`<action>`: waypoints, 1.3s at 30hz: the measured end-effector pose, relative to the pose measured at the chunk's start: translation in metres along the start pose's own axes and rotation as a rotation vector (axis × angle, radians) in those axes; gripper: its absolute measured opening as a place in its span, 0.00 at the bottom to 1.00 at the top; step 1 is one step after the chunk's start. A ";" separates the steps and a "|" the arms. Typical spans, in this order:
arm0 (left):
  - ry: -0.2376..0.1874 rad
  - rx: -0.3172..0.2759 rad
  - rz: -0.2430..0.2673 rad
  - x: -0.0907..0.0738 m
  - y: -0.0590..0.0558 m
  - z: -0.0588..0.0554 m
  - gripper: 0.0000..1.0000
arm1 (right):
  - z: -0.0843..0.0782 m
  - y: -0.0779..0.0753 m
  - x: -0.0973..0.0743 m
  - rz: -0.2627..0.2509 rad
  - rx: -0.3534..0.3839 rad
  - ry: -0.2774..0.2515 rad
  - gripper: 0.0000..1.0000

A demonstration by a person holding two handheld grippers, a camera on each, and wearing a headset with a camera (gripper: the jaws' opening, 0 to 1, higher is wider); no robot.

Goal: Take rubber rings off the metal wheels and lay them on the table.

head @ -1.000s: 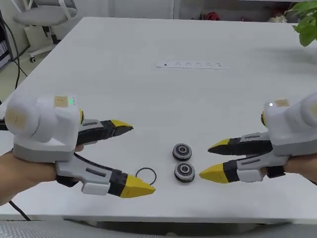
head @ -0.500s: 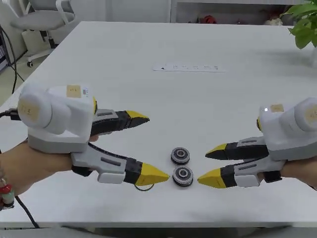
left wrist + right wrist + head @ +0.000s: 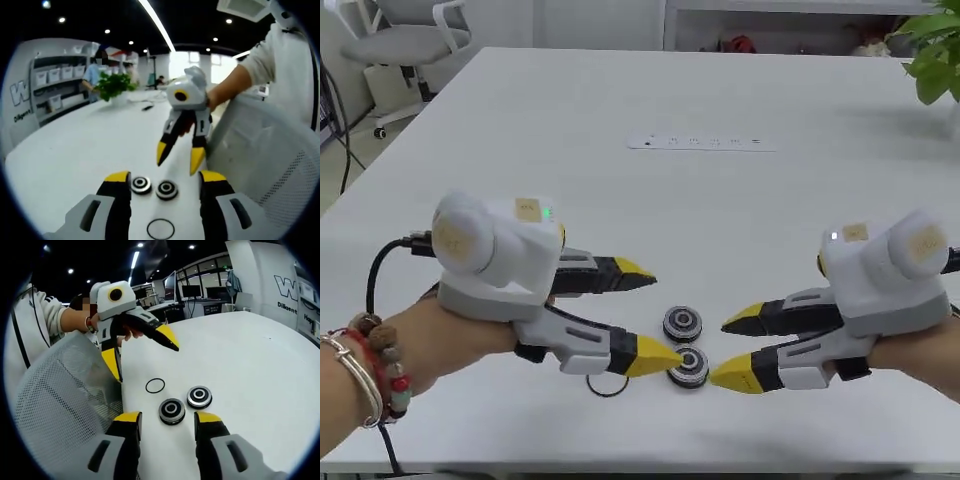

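**A:** Where is everything?

**B:** The left gripper (image 3: 667, 318) and the right gripper (image 3: 718, 350) both have their jaws apart and hold nothing. Their lower yellow tips point at the near wheel (image 3: 690, 366) from opposite sides, just beside it. The far wheel (image 3: 682, 323) lies just behind it. One loose ring (image 3: 155, 385) lies flat on the table (image 3: 620, 120).

**A:** What could go wrong?

**B:** The wheels are small and lie free on a smooth top. A tip that nudges instead of pinching would probably skid the near wheel into its neighbour, or out toward the table's front edge. The two tips are also close enough to knock each other.

**A:** Do the views differ?

**B:** Yes. The right gripper view gives the loose ring whole, apart from both wheels. In the head view the left gripper's lower jaw covers part of it. I can't tell whether each wheel has its rubber on, because the rims are too small to read
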State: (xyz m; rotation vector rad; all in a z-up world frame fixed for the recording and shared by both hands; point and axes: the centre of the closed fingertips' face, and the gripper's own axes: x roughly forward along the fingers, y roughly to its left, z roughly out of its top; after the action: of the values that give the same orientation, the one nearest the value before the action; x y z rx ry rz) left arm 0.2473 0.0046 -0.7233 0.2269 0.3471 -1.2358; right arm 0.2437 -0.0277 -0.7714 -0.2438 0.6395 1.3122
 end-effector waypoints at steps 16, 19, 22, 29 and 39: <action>0.047 0.009 -0.028 0.021 0.001 -0.018 0.43 | -0.017 -0.006 0.015 0.015 0.007 0.051 0.34; 0.063 0.019 -0.057 0.026 -0.004 -0.021 0.40 | -0.020 -0.006 0.018 0.020 0.003 0.062 0.32; 0.076 0.020 -0.070 0.032 -0.006 -0.026 0.39 | -0.022 -0.006 0.020 0.023 0.004 0.066 0.32; 0.118 0.015 -0.065 0.044 -0.003 -0.041 0.34 | -0.025 -0.004 0.027 0.031 -0.002 0.078 0.29; 0.103 -0.012 -0.064 0.047 -0.004 -0.045 0.23 | -0.026 -0.005 0.029 0.014 -0.020 0.068 0.24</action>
State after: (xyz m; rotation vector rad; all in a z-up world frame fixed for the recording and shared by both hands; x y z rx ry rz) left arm 0.2507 -0.0225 -0.7828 0.2718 0.4540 -1.2874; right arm 0.2437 -0.0184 -0.8097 -0.3013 0.6873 1.3290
